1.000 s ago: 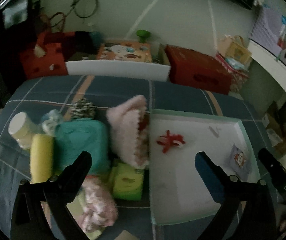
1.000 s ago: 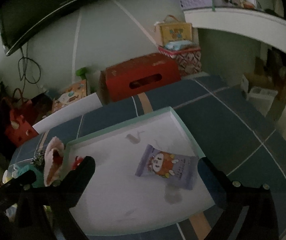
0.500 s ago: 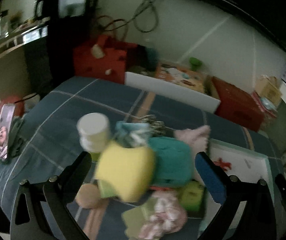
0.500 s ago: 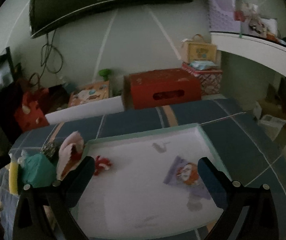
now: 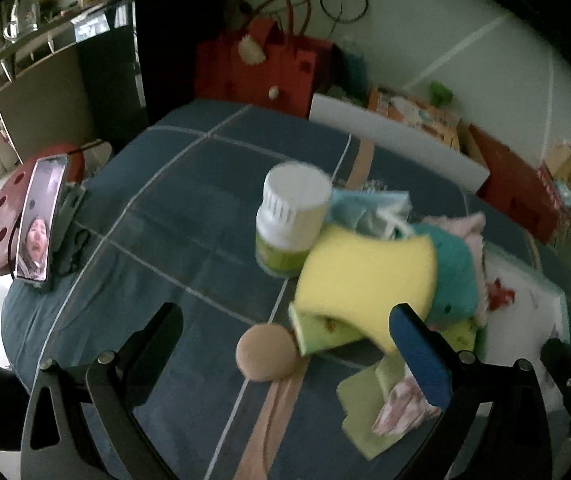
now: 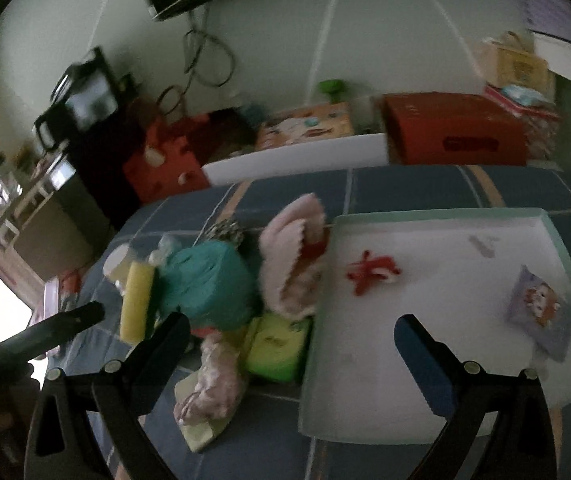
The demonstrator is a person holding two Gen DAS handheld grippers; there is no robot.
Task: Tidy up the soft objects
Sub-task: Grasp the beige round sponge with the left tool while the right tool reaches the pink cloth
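Observation:
A heap of soft things lies on the blue checked cloth: a yellow sponge (image 5: 365, 276), a teal bundle (image 6: 209, 284), a pink fluffy piece (image 6: 289, 268), a green packet (image 6: 277, 344) and a pink floral cloth (image 6: 213, 384). A white tray (image 6: 437, 432) to the right holds a small red toy (image 6: 373, 272) and a purple snack pack (image 6: 541, 312). My left gripper (image 5: 285, 332) is open above a tan ball (image 5: 265, 352), left of the sponge. My right gripper (image 6: 289, 340) is open over the heap's right side and the tray's left edge.
A white-capped bottle (image 5: 289, 220) stands behind the sponge. A phone (image 5: 39, 220) leans on a red perforated object at the table's left edge. Red boxes (image 6: 453, 128), a red bag (image 5: 261, 64) and a white board (image 6: 297, 156) line the far edge.
Both views have swung left. The left gripper has moved left and closer to the sponge and bottle. The right gripper now faces the heap as well as the tray. Both stay open.

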